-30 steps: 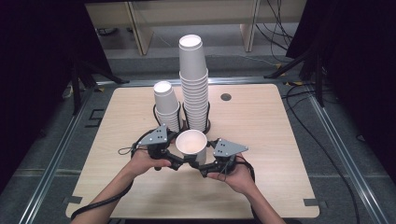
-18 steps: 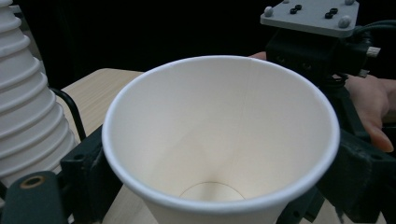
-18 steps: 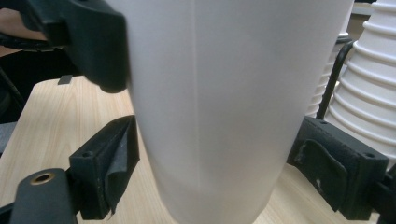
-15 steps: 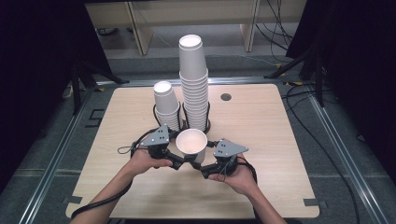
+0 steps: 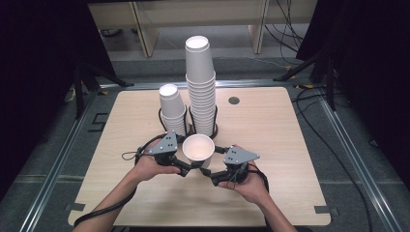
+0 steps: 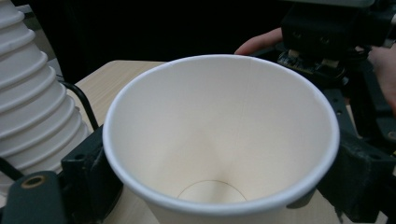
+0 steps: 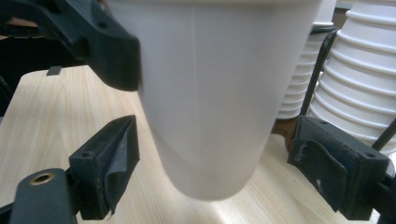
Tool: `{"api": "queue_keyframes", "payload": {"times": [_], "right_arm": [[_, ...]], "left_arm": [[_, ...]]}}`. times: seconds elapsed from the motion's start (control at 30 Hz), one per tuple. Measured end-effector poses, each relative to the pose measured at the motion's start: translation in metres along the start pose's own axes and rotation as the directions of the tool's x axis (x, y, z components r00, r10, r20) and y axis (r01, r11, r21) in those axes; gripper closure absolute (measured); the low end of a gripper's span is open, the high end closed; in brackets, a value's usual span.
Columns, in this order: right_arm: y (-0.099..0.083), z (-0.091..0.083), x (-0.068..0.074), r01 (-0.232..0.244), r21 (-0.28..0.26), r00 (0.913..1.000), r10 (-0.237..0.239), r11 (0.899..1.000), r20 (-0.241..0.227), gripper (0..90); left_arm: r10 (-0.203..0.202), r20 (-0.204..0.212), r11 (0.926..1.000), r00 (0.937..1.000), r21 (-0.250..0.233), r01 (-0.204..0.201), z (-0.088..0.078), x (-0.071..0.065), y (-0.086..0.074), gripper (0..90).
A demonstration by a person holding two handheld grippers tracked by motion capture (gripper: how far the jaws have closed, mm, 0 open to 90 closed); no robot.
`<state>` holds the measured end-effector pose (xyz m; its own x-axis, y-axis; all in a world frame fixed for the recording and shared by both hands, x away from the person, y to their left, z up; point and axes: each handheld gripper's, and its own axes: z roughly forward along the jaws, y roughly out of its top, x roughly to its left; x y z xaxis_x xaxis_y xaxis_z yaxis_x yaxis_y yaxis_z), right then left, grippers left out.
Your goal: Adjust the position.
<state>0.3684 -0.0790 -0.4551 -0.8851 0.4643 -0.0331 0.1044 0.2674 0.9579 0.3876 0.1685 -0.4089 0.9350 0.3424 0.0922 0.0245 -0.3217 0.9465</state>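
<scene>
White paper was the centre of it all: a single open-topped white paper cup (image 5: 198, 150) sat upright, raised above the pale wooden table (image 5: 290, 145), just in front of the two stacks. Both bare forearms came in from the near edge, angled inward so the hands met around the cup. The left hand (image 5: 150, 166) gripped its black two-jaw left gripper (image 5: 186, 166) pointing in toward the cup, and the jaws had just been closing with the cup's body between them; in the left gripper view, the black pads sat against the wall on both sides, pinching it below the rim. The right hand (image 5: 244, 186) held the right gripper (image 5: 212, 171) lower, aimed at the cup's base, and its pads (image 7: 114, 158) stood spread with clear gaps either side of the cup. Behind, the tall stack of inverted white cups (image 5: 200, 87) and the shorter stack (image 5: 173, 108) stood in black wire holders.
</scene>
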Motion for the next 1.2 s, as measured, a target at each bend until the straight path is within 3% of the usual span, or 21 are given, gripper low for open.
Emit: {"api": "queue_keyframes", "payload": {"times": [0.1, 0.13, 0.2, 0.27, 0.3, 0.5, 0.6, 0.63, 0.67, 0.77, 0.8, 0.83, 0.87, 0.9, 0.93, 0.97, 1.03, 1.07, 1.1, 1.17, 1.2], "right_arm": [[-0.001, -0.002, -0.001, 0.018, -0.005, 0.9998, -0.018, 1.0, 0.01, 15.4], [-0.001, -0.002, -0.002, 0.027, -0.012, 0.9996, -0.027, 1.0, 0.005, 15.4], [-0.002, -0.004, 0.0, -0.002, 0.002, 1.0, 0.002, 1.0, 0.004, 15.4], [-0.003, -0.007, -0.001, 0.0, 0.0, 0.9999, 0.0, 1.0, 0.014, 15.4], [-0.004, -0.007, -0.001, -0.012, -0.025, 0.9999, 0.012, 1.0, 0.006, 15.4], [-0.005, -0.019, -0.007, -0.023, -0.042, 0.9973, 0.026, 0.999, 0.069, 15.4], [-0.006, -0.022, -0.011, -0.021, -0.074, 0.9962, 0.027, 0.997, 0.083, 15.4], [-0.007, -0.025, -0.012, -0.047, -0.072, 0.9942, 0.054, 0.996, 0.093, 15.4], [-0.007, -0.026, -0.014, -0.027, -0.069, 0.9936, 0.034, 0.997, 0.108, 15.4], [-0.01, -0.033, -0.019, -0.066, -0.078, 0.9888, 0.075, 0.995, 0.129, 15.4], [-0.011, -0.037, -0.019, -0.1, -0.06, 0.9839, 0.107, 0.993, 0.143, 15.4], [-0.012, -0.037, -0.02, -0.106, -0.078, 0.9821, 0.117, 0.991, 0.148, 15.4], [-0.013, -0.04, -0.025, -0.055, -0.087, 0.9825, 0.069, 0.995, 0.173, 15.4], [-0.015, -0.041, -0.024, -0.091, -0.085, 0.9773, 0.106, 0.992, 0.183, 15.4], [-0.016, -0.044, -0.026, -0.09, -0.076, 0.9778, 0.103, 0.993, 0.183, 15.4], [-0.017, -0.044, -0.026, -0.121, -0.082, 0.9759, 0.134, 0.989, 0.173, 15.4], [-0.019, -0.049, -0.028, -0.095, -0.072, 0.973, 0.108, 0.993, 0.204, 15.4], [-0.021, -0.05, -0.027, -0.133, -0.08, 0.9707, 0.146, 0.988, 0.191, 15.4], [-0.021, -0.052, -0.03, -0.104, -0.084, 0.9703, 0.12, 0.991, 0.21, 15.3], [-0.022, -0.056, -0.032, -0.106, -0.099, 0.963, 0.127, 0.989, 0.238, 15.4], [-0.023, -0.058, -0.033, -0.125, -0.106, 0.9625, 0.147, 0.986, 0.228, 15.4]], "left_arm": [[-0.011, -0.007, 0.9998, 0.9999, -0.016, 0.011, -0.003, 0.0, -0.002, 11.9], [-0.011, -0.011, 0.9999, 0.9999, -0.001, 0.011, -0.005, 0.0, -0.002, 12.0], [-0.019, -0.022, 0.9998, 0.9996, -0.01, 0.019, -0.009, 0.0, -0.004, 12.0], [-0.028, -0.031, 0.9995, 0.9991, -0.014, 0.028, -0.014, 0.0, -0.005, 12.0], [-0.031, -0.037, 0.9994, 0.9988, -0.019, 0.03, -0.016, 0.0, -0.006, 12.0], [-0.037, -0.072, 0.999, 0.9967, -0.026, 0.035, -0.03, 0.0, -0.012, 12.1], [-0.062, -0.086, 0.9978, 0.9943, -0.029, 0.06, -0.037, -0.002, -0.013, 12.1], [-0.053, -0.089, 0.9981, 0.9946, -0.035, 0.05, -0.039, -0.001, -0.014, 12.1], [-0.055, -0.098, 0.9976, 0.9937, -0.046, 0.051, -0.041, -0.001, -0.015, 12.1], [-0.067, -0.114, 0.997, 0.9912, -0.046, 0.063, -0.048, -0.004, -0.019, 12.1], [-0.067, -0.119, 0.9971, 0.9906, -0.044, 0.063, -0.05, -0.005, -0.02, 12.1], [-0.071, -0.126, 0.9964, 0.9894, -0.054, 0.065, -0.051, -0.005, -0.023, 12.1], [-0.076, -0.135, 0.9964, 0.9879, -0.047, 0.07, -0.055, -0.006, -0.024, 12.2], [-0.089, -0.139, 0.9947, 0.9864, -0.065, 0.08, -0.057, -0.007, -0.027, 12.2], [-0.086, -0.149, 0.9956, 0.9851, -0.05, 0.079, -0.06, -0.007, -0.029, 12.2], [-0.098, -0.155, 0.994, 0.9831, -0.063, 0.089, -0.062, -0.009, -0.031, 12.2], [-0.106, -0.171, 0.9932, 0.9795, -0.066, 0.096, -0.067, -0.01, -0.034, 12.2], [-0.109, -0.184, 0.9931, 0.9768, -0.063, 0.099, -0.07, -0.011, -0.035, 12.2], [-0.114, -0.196, 0.9923, 0.974, -0.072, 0.101, -0.072, -0.012, -0.037, 12.2], [-0.13, -0.206, 0.9902, 0.9699, -0.077, 0.116, -0.078, -0.013, -0.041, 12.2], [-0.141, -0.208, 0.9879, 0.9679, -0.094, 0.123, -0.079, -0.014, -0.043, 12.2]]}}
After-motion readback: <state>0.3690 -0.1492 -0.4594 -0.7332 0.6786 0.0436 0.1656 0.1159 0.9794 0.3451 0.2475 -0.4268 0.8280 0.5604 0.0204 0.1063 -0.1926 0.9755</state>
